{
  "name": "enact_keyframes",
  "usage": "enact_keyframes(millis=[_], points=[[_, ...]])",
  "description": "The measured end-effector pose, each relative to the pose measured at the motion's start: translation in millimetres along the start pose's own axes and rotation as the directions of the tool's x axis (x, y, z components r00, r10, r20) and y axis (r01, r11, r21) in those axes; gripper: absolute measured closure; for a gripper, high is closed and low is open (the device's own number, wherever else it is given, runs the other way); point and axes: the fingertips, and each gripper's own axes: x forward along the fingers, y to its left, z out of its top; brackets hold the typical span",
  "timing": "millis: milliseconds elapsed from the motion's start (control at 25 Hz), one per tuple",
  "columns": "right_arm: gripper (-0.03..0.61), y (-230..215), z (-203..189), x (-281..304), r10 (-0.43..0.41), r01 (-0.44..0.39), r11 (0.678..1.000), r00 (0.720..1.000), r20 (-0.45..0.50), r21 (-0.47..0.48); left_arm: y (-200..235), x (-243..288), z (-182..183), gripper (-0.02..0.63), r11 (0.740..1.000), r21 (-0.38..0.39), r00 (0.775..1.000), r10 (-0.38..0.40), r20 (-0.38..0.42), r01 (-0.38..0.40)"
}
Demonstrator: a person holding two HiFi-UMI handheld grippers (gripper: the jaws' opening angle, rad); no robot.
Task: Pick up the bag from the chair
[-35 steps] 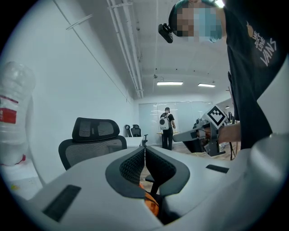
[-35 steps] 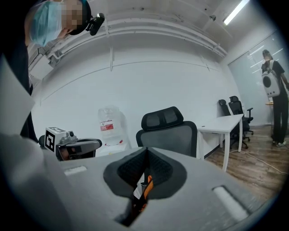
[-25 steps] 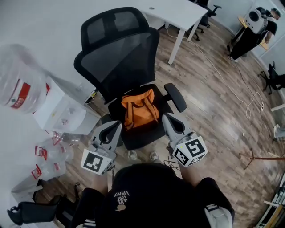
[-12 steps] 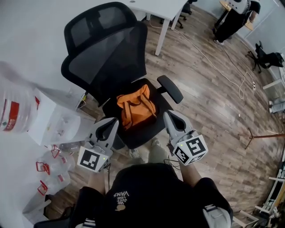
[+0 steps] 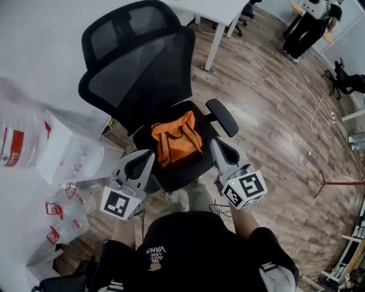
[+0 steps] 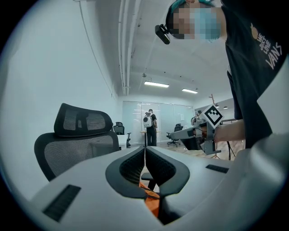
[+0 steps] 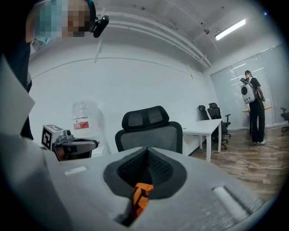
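Observation:
An orange bag [image 5: 177, 142] with its handles up lies on the seat of a black mesh office chair [image 5: 142, 74]. My left gripper [image 5: 147, 155] is shut and empty, its tip at the seat's front left corner, just short of the bag. At the seat's right edge below the armrest [image 5: 222, 117], my right gripper [image 5: 218, 144] is also shut and empty. In the left gripper view the bag [image 6: 149, 204] shows under the shut jaws of that gripper [image 6: 145, 151]. The right gripper view shows the bag [image 7: 142, 196] below its own tip [image 7: 145, 151].
A white water dispenser [image 5: 68, 151] with a large bottle [image 5: 14, 134] stands left of the chair, with empty bottles [image 5: 60, 208] on the floor. A white desk [image 5: 219, 8] stands behind. A cable [image 5: 285, 91] runs across the wooden floor, and a person [image 5: 311, 23] stands far right.
Both grippers have edged forward and slightly down toward the chair seat, staying shut. The bag has not moved.

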Motion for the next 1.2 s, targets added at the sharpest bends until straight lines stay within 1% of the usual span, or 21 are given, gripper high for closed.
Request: enact_keyframes(millis=[360,480,600,720,880,1200], points=[[0.58,-32.5,-9.1,22.9,0.009,-0.009,1.0,1.0,-0.002,-0.011,11.4,25.3,-12.6,0.604,0.999,-0.015,0.999,0.032,-0.025,-0.032],[0.581,-43.2,-13.4,29.4,0.01,-0.01,1.0,1.0,0.001,-0.024,13.8,34.7,-18.8,0.604,0.999,-0.033,0.999,0.027,-0.027,-0.028],[0.58,-51.1,-20.2,37.2,0.013,-0.013,0.999,1.0,-0.012,-0.04,15.1,42.3,-27.3,0.604,0.999,-0.04,0.999,0.016,-0.05,-0.018],[0.58,-58.0,-29.0,43.7,0.012,-0.013,0.999,1.0,-0.024,-0.05,15.5,48.7,-38.6,0.604,0.999,-0.039,0.997,0.011,-0.077,-0.014],[0.58,-65.2,-42.6,52.7,0.013,-0.014,0.999,1.0,-0.025,-0.038,22.1,52.6,-57.3,0.604,0.997,-0.066,0.995,0.033,-0.098,-0.039],[0.58,-76.9,-73.8,69.1,0.03,-0.032,0.998,0.999,-0.036,-0.048,29.6,62.3,-95.0,0.604,0.994,-0.089,0.993,0.051,-0.11,-0.061]])
